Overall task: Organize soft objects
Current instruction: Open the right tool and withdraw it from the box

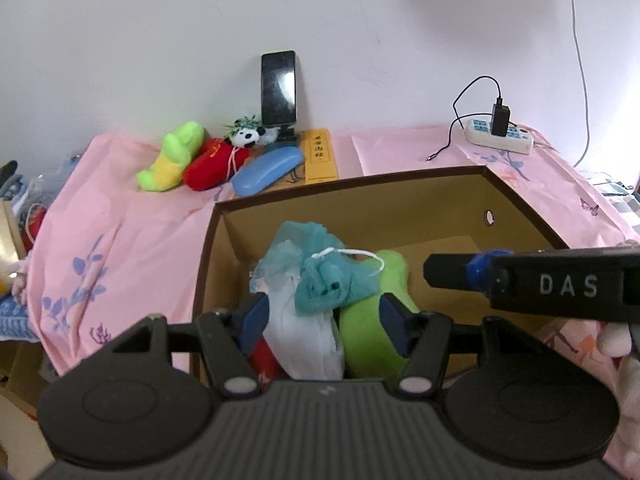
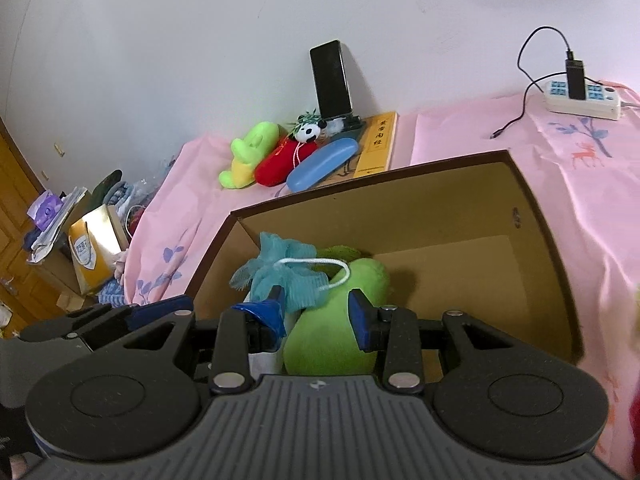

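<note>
The soft objects already packed sit in the near-left corner of the open brown cardboard box (image 1: 520,204): a teal mesh bath pouf with a white cord loop (image 1: 324,276) on top, a white cloth bundle (image 1: 304,336) under it, a lime-green plush cushion (image 2: 340,320) at its 3 o'clock, and a scrap of red fabric (image 1: 264,360) at 7 o'clock, low against the box wall.

My left gripper (image 1: 322,316) hangs over this pile with its jaws wide apart, straddling the white bundle and the pouf; it holds nothing. My right gripper (image 2: 316,312) is likewise open and empty, its blue pads to either side of the green cushion's top. In the left view it crosses at 3 o'clock, above the box's free floor.

Judgement: the step in hand is settling the pile. To do it well I press the cushion and bundle down and toward the left wall, keeping the right half of the box free. I avoid snagging the cord loop on a pad.

Remaining items lie at 11 o'clock on the pink floral bedspread (image 1: 132,216): a green-and-yellow plush toy (image 1: 172,158), a red plush pouch (image 1: 214,164) touching it, and a small panda plush (image 1: 248,136) above. The blue hard glasses case (image 1: 268,170) beside them is not soft; I leave it.
</note>
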{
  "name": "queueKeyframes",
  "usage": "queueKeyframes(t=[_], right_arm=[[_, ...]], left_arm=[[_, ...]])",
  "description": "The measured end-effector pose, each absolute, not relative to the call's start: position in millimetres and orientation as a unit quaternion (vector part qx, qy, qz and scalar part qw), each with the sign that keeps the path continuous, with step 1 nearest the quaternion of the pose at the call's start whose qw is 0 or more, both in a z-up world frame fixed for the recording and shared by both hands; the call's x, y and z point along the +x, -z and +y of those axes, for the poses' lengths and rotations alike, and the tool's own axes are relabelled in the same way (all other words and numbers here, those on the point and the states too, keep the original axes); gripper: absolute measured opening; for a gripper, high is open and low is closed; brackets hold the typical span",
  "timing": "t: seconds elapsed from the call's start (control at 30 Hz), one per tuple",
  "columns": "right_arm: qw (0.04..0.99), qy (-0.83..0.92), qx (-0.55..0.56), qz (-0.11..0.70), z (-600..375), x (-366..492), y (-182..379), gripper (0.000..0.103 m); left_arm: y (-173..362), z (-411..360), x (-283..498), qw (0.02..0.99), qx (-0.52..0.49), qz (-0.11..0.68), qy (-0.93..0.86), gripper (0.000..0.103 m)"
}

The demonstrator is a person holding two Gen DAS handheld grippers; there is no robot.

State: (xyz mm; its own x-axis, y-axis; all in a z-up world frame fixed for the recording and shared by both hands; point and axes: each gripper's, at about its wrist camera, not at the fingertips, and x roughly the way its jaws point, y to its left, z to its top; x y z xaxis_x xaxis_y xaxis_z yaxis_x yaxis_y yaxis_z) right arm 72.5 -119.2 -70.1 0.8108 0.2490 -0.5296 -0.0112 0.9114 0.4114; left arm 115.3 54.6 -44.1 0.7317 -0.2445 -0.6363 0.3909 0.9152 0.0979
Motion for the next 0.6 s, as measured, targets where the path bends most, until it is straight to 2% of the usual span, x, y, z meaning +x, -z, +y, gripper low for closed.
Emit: queueKeyframes(t=[0.6], right_arm=[[0.946, -0.038, 0.168, 0.274, -123, 15, 71, 0.018]], left_arm=[[40, 47, 63, 0.927, 0.122, 0.327, 0.137, 0.061]])
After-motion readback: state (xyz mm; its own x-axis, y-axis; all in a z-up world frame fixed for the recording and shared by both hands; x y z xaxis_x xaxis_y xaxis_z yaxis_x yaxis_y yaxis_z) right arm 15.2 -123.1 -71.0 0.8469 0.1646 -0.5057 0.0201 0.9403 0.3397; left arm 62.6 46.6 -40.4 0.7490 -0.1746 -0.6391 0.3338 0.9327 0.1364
